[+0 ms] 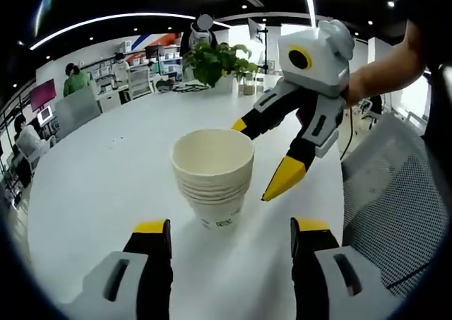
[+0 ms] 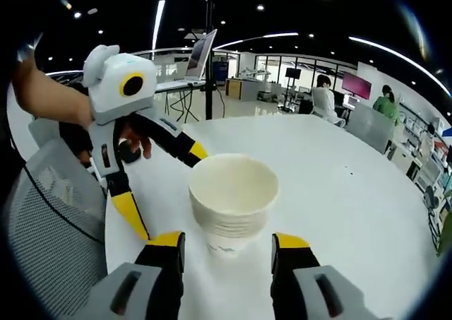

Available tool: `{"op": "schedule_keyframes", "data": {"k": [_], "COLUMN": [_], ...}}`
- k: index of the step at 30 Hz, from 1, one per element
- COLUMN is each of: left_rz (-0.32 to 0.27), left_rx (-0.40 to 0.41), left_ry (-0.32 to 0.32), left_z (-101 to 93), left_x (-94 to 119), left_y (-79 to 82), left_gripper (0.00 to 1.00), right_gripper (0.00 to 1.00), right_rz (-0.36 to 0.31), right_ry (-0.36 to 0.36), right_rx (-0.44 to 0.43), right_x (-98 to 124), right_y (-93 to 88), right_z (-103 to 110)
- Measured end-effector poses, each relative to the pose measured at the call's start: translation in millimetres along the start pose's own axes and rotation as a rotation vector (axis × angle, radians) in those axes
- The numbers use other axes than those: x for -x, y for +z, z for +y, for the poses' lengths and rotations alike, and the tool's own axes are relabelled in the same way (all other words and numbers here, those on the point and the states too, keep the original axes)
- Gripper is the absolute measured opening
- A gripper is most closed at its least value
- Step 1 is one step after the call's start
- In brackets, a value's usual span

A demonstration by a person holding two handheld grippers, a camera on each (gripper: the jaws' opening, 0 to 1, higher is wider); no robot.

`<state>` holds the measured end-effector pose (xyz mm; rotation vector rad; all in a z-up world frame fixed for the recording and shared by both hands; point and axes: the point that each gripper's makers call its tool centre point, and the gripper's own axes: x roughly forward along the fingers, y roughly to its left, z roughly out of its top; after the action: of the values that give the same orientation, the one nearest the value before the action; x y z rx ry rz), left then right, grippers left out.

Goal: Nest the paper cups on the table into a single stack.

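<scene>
1. Left gripper view: a stack of nested paper cups [image 1: 212,179] is standing upright on the white worktop [image 1: 106,186], its open mouth facing up, near the centre of the view
2. The left tongs [image 1: 229,239] are rising from 6 o'clock with their jaws spread wide; the stack is sitting just beyond the yellow tips, apart from both
3. The right tongs [image 1: 263,161] are coming in from 2 o'clock, held by a hand [image 1: 353,87]; their jaws are spread, one tip lying close to the cup rim at about 1 o'clock of the stack, the other hanging beside the stack at 3 o'clock, and contact cannot be told
4. A potted plant [image 1: 215,62] is standing at the far end of the worktop at 12 o'clock, and a mesh chair [image 1: 395,193] is showing at 4 o'clock
5. Right gripper view: the same stack [image 2: 233,200] is resting on the worktop [image 2: 339,186] just ahead of the right tongs [image 2: 227,244], whose jaws are spread and gripping nothing
6. The left tongs [image 2: 169,189] are appearing at 9 o'clock, jaws spread, one tip near the cup rim, the other pointing down beside the stack; the mesh chair [image 2: 49,221] is lying at 8 o'clock
</scene>
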<state>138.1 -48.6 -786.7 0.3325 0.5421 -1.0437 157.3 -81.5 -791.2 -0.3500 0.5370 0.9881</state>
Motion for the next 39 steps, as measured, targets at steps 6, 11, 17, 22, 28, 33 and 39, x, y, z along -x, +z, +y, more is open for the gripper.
{"op": "schedule_keyframes", "data": {"k": [6,11,17,22,28,33,39], "left_rz": [0.036,0.032,0.039,0.03,0.031,0.041,0.048], "left_rx": [-0.048,-0.061,-0.082,-0.091,-0.108,-0.129,-0.134], "left_ry": [-0.032,-0.054,-0.051,-0.038,-0.034,-0.04,-0.044], "left_z": [5.5,4.0,10.7,22.4,30.3,35.5,44.0], "left_x": [-13.2,-20.7,-27.5,-30.7,-38.6,-47.6,-57.0], "left_y": [-0.5,2.9,7.0,14.6,19.6,23.4,26.1], "left_gripper": [0.59,0.54,0.5,0.49,0.49,0.48,0.48], "right_gripper": [0.46,0.43,0.41,0.4,0.4,0.4,0.4], "right_rz": [-0.036,-0.051,-0.063,-0.1,-0.1,-0.096,-0.099], "right_ry": [0.006,0.023,0.027,0.012,-0.001,-0.016,-0.034], "right_rx": [-0.091,-0.127,-0.127,-0.132,-0.138,-0.141,-0.172], "right_x": [-6.6,-12.7,-14.8,-13.6,-18.0,-19.4,-19.7], "right_y": [7.4,9.1,11.7,20.7,20.3,17.7,17.5], "right_z": [-4.1,-2.1,-1.6,-12.6,-24.6,-34.8,-46.9]}}
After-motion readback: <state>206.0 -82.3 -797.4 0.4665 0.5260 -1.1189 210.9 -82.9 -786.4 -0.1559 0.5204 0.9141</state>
